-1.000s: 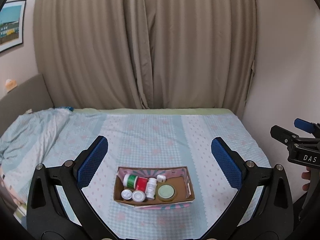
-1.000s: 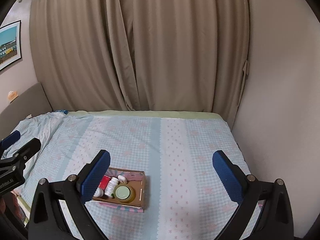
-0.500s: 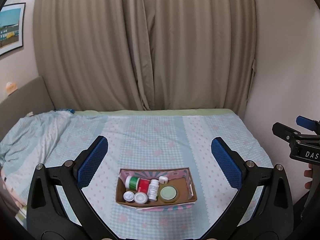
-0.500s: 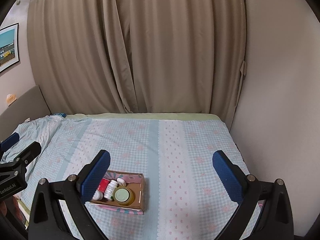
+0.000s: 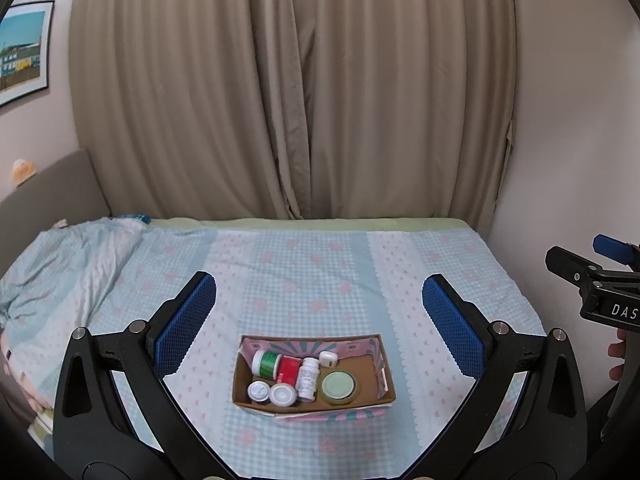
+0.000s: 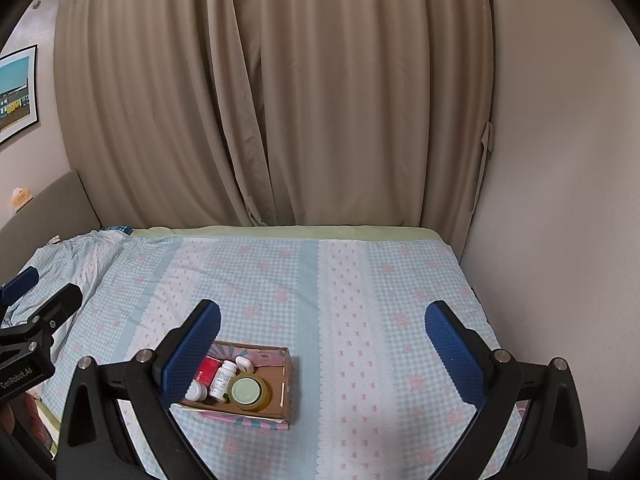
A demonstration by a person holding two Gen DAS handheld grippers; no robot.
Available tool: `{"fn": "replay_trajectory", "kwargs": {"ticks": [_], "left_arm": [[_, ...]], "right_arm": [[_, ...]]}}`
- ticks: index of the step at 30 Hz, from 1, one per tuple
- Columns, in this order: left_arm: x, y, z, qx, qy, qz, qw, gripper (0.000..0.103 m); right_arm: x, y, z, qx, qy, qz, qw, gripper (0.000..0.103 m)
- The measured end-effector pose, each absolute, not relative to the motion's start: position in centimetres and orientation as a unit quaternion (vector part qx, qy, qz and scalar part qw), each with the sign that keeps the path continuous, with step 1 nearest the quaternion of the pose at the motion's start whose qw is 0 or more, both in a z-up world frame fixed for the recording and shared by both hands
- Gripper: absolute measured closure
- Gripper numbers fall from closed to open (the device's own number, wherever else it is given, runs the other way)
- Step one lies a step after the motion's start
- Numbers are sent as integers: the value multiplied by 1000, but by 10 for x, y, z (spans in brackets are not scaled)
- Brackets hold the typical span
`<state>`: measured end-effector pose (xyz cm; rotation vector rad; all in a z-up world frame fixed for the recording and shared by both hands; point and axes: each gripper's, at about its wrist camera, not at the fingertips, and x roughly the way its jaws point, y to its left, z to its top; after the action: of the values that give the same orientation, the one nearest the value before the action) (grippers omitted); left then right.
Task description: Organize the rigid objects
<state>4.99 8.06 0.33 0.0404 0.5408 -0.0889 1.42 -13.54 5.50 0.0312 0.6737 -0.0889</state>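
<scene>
bottles and jars fill the cardboard box (image 5: pixel 384 364) on the bed (image 5: pixel 320 272); both hand-held grippers (image 5: pixel 318 320) (image 6: pixel 322 336) gape wide, empty.

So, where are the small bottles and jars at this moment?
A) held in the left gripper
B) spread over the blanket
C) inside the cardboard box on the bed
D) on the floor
C: the bottles and jars all sit inside the cardboard box on the bed, and both grippers are open and empty.

Soft even light, fisheye-warped edges
</scene>
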Motion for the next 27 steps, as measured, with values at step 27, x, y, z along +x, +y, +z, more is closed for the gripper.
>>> {"fn": "replay_trajectory", "kwargs": {"ticks": [27], "left_arm": [[28, 75, 12, 43, 209, -23, 977, 0]], "right_arm": [[11, -130, 58, 14, 327, -47, 944, 1]]}}
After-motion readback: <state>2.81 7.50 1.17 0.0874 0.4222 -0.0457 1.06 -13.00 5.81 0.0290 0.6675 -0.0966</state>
